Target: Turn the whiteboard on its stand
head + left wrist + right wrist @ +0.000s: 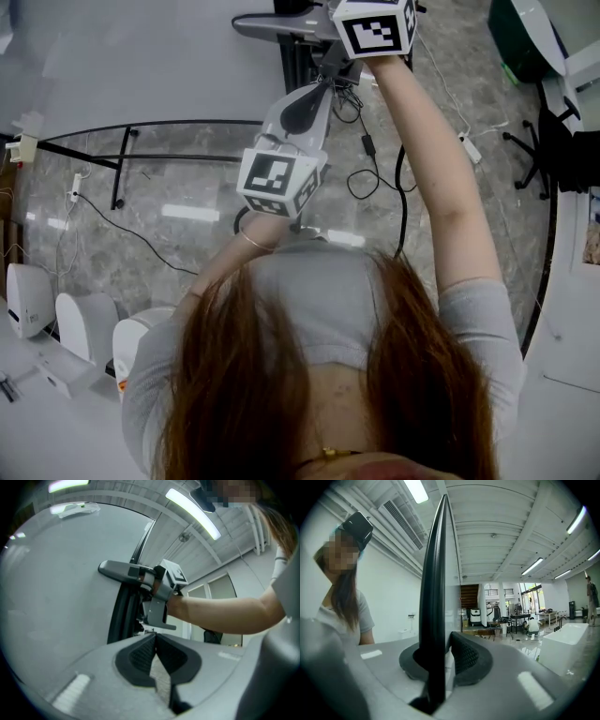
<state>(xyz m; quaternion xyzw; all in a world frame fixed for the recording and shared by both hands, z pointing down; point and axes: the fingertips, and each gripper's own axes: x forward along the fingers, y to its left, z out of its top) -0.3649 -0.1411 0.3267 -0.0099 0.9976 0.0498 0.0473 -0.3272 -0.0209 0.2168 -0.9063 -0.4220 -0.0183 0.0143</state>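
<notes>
The whiteboard (141,56) is the large pale panel at the upper left of the head view, with a black frame edge (292,61). My right gripper (291,26) is at the top, shut on that edge. In the right gripper view the black edge (436,573) runs upright between the jaws of the right gripper (440,653). My left gripper (319,89) is just below it, near the board and off it. The left gripper (155,637) has its pads together with nothing between them. Its view shows the board (61,588), the frame (123,616) and the right gripper (133,571) clamped on it.
The stand's black tubular legs (122,159) spread over the marble floor below the board. Cables (375,169) trail across the floor ahead. White devices (75,323) sit at the lower left. An office chair (553,150) and a white counter (572,309) stand at the right.
</notes>
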